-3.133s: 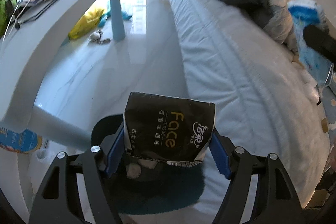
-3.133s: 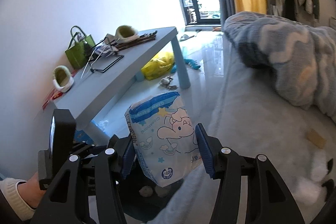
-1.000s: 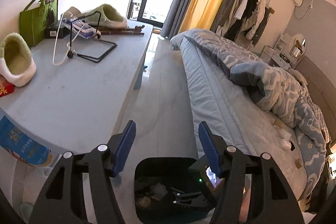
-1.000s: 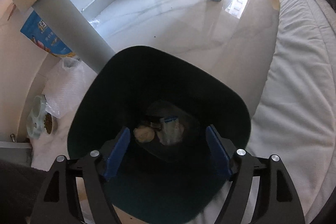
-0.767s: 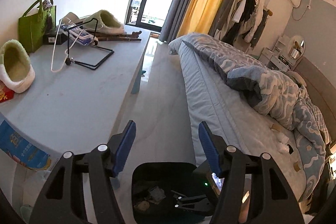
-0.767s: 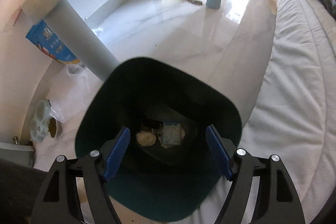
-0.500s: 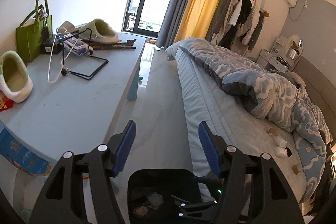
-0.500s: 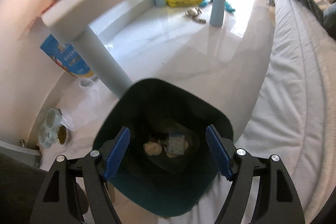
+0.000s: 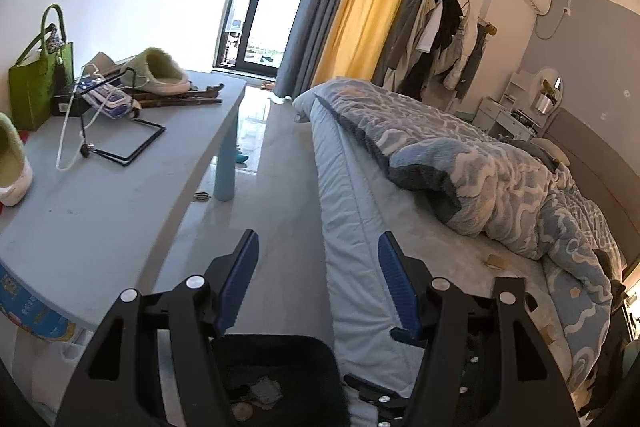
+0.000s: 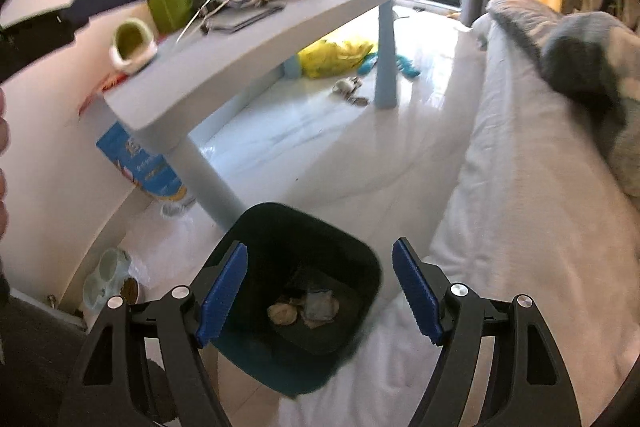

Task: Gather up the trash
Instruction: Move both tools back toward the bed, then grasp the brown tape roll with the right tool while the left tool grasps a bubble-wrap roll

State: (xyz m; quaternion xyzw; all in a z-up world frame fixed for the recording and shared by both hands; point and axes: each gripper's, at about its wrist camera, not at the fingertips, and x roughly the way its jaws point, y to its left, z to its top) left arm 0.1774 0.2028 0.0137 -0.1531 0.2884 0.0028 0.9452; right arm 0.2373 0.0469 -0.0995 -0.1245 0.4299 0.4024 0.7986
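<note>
I'm hovering over glossy white floor (image 10: 320, 155) between grey table (image 9: 100, 211) and bed (image 9: 400, 239); left gripper (image 9: 318, 283) and right gripper (image 10: 320, 287) gaping wide, empty, above the bin (image 10: 256, 227); no readable writing.

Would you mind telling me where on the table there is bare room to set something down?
The table's near half is bare, from the wire stand to its front edge, right of the slipper. The far end is crowded: green bag, second slipper, cable and sticks.

Bedroom, daylight through glass door (image 9: 256, 23). Yellow curtain (image 9: 360, 7) beside grey one. Pale blue table (image 9: 100, 195) stood across glossy white floor (image 10: 320, 147) from bed (image 9: 400, 227).
</note>
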